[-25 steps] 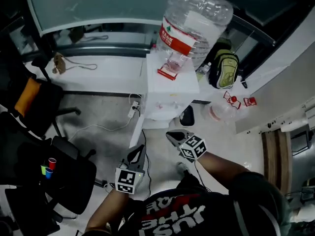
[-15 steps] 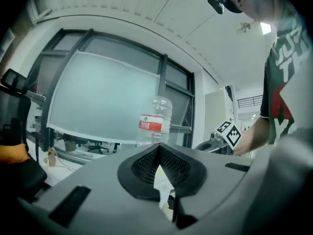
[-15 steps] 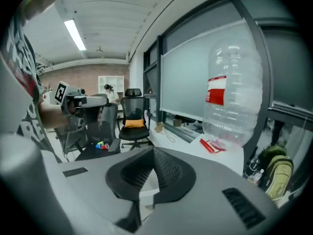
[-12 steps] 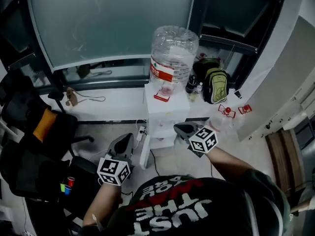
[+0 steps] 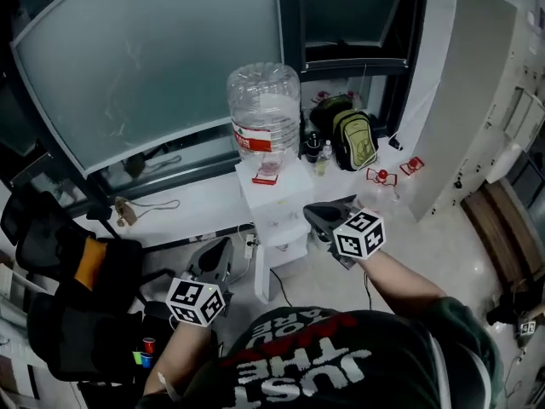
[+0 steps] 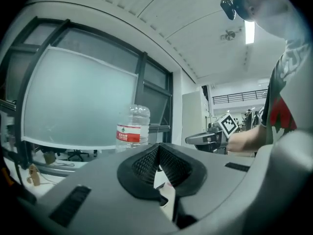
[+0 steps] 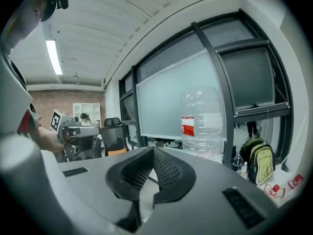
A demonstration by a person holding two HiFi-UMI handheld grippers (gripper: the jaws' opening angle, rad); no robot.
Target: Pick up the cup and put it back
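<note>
Red, probably the cup (image 5: pixel 149 345), stands at lower left on a black chair (image 5: pixel 77 348), well apart from both claws. The left gripper (image 5: pixel 220 250) and right gripper (image 5: pixel 317 214) are closed and empty. If they arrive closed, they could knock it over.

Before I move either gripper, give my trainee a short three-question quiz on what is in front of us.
1. True or false: the big clear plastic water bottle with the red label stands on top of the white box-shaped dispenser.
2. In the head view, what sits by the window to the right of that bottle? A) a green and yellow fabric backpack B) a potted plant C) an open laptop
3. Fill in: the left gripper and the right gripper both have their jaws ____, with nothing between them.
Key: 1 true; 2 A; 3 shut.
</note>
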